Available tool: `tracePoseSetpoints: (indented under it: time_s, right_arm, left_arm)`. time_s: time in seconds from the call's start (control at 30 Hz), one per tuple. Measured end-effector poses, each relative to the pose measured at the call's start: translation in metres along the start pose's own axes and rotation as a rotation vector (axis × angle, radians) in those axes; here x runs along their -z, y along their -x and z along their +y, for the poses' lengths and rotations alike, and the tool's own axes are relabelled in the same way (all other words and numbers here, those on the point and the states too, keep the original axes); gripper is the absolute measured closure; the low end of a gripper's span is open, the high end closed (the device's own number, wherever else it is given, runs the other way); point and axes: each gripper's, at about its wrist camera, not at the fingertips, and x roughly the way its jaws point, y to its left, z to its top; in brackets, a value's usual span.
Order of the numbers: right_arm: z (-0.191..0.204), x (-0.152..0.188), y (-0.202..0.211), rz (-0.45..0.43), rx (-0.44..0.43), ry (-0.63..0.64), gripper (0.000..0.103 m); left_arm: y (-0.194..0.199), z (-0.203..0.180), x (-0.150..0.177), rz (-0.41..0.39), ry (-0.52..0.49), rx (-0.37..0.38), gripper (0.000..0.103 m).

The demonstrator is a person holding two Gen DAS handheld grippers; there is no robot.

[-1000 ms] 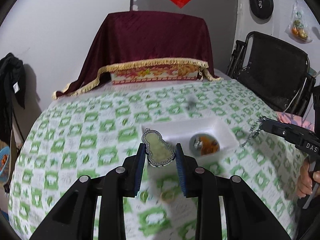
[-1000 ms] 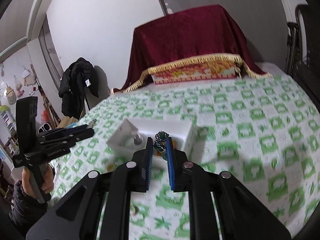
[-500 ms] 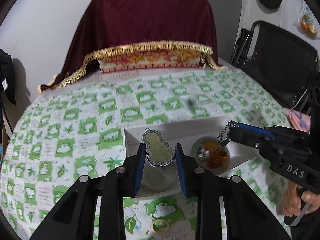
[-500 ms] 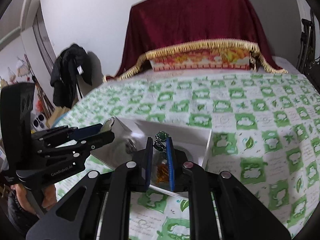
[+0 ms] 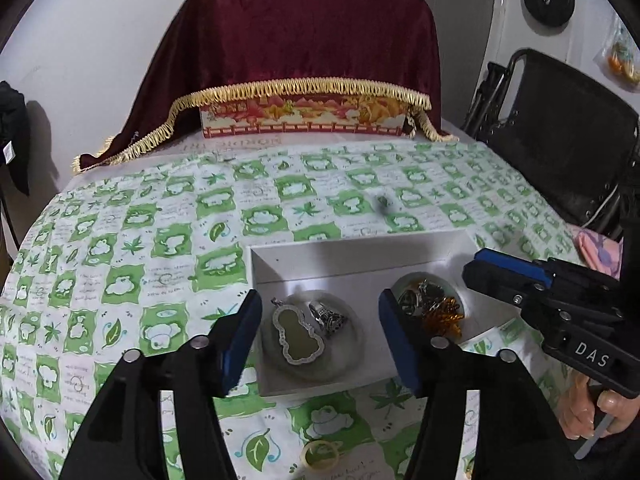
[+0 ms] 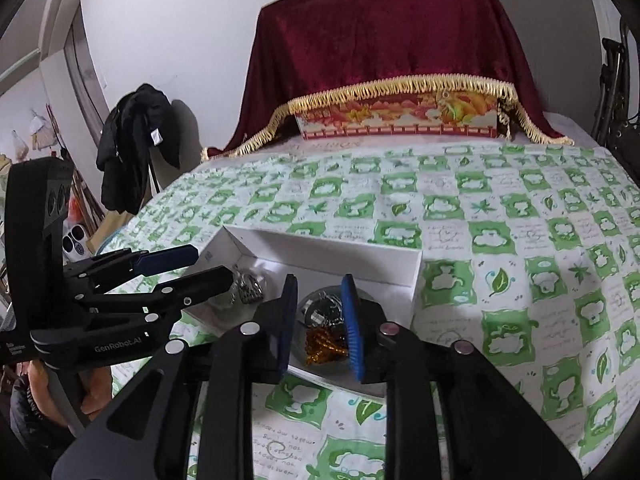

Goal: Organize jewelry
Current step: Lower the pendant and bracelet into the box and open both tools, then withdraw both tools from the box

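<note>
One silver-rimmed, pale-green gourd pendant (image 5: 297, 334)

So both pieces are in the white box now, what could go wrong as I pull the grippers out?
The left gripper, jaws opening, straddles the gourd pendant; a finger could clip it or the white box wall. The right gripper, jaws also opening, hangs over the tangled jewelry; a chain might snag. The ring on the tablecloth could be forgotten.

Matt white box (image 5: 362, 254), seemingly card; silvery metal-rimmed pendant (image 5: 297, 334); velvet drape (image 5: 304, 32).
</note>
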Motion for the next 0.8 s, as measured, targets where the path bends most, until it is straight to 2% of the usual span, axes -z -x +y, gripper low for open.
tracePoseSetpoints:
  time_s: [0.13,0.33,0.4,0.63,0.8]
  right_arm:
    - [0.000,-0.001,0.010,-0.040,0.001,0.001,0.077]
    - [0.001,0.001,0.020,-0.081,0.021,0.010,0.061]
    - [0.002,0.003,0.024,-0.104,0.038,0.017,0.050]
    - [0.012,0.008,0.042,-0.209,0.098,0.059,0.029]
    - [0.024,0.014,0.054,-0.269,0.155,0.115,0.007]
  left_arm:
    - [0.011,0.004,-0.002,-0.036,0.018,-0.011,0.029]
    - [0.023,0.008,-0.003,-0.078,0.022,-0.057,0.021]
    - [0.025,0.010,-0.001,-0.084,0.023,-0.067,0.018]
    - [0.034,0.013,0.006,-0.102,0.022,-0.129,0.011]
    - [0.036,0.017,0.014,-0.102,0.048,-0.144,0.004]
